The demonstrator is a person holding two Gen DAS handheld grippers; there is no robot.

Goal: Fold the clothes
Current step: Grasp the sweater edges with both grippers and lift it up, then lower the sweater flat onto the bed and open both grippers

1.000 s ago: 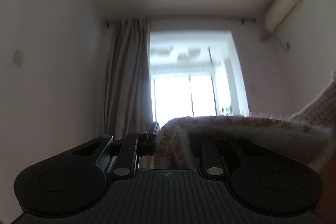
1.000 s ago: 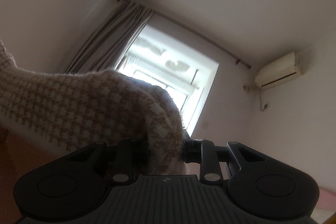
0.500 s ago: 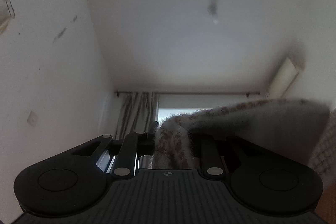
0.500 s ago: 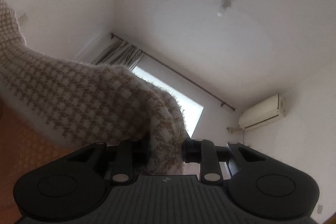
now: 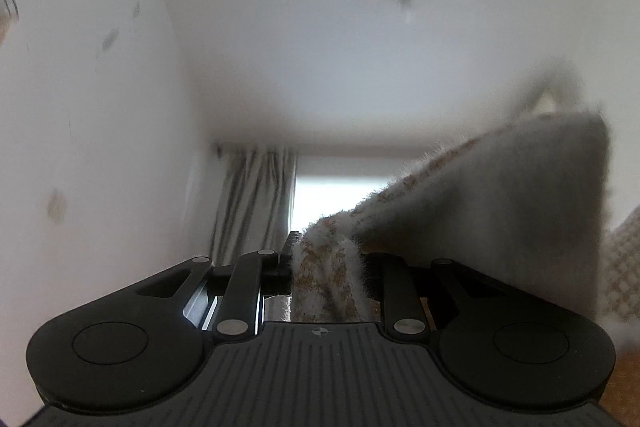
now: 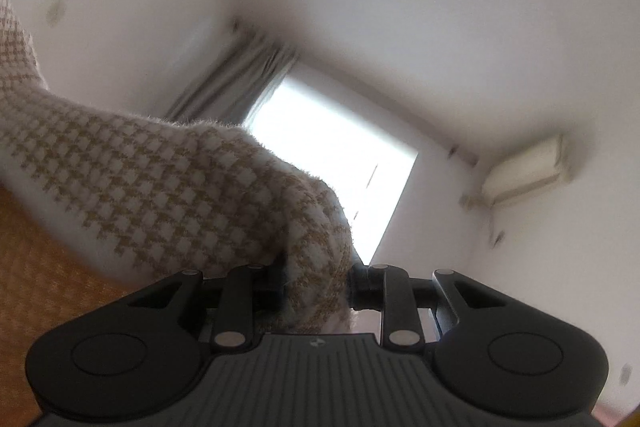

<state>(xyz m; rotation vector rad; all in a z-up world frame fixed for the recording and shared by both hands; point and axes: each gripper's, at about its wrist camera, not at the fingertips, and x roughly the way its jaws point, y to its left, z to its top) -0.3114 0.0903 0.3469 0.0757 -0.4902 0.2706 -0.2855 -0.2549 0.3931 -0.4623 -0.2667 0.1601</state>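
- Houndstooth knitwear, a fuzzy tan-and-cream garment (image 5: 492, 211), is held up in the air with both cameras tilted toward the ceiling (image 5: 360, 27)
- Left claw (image 5: 326, 263) is clamped on a bunched edge of the garment; the fabric fills the gap between its fingers and rises away to the right of the window (image 5: 336, 191), showing its pale grey inner side
- Right claw (image 6: 316, 279) is likewise pinched shut on a gathered fold of the same garment (image 6: 160, 183), which stretches off to the left of the window (image 6: 336, 163) and out of the picture
- In the right wrist view the checked outer face of the knit is plain to see, with loose fibres along its upper edge
- Grey curtain (image 5: 252, 203) hangs just beside the window on its left, under a rod
- Wall air conditioner (image 6: 524, 167) sits to the right of the window, high up near the ceiling
- Orange patterned surface (image 6: 36, 267) shows below the garment, left of the window; what it is cannot be told
- Both views are somewhat blurred
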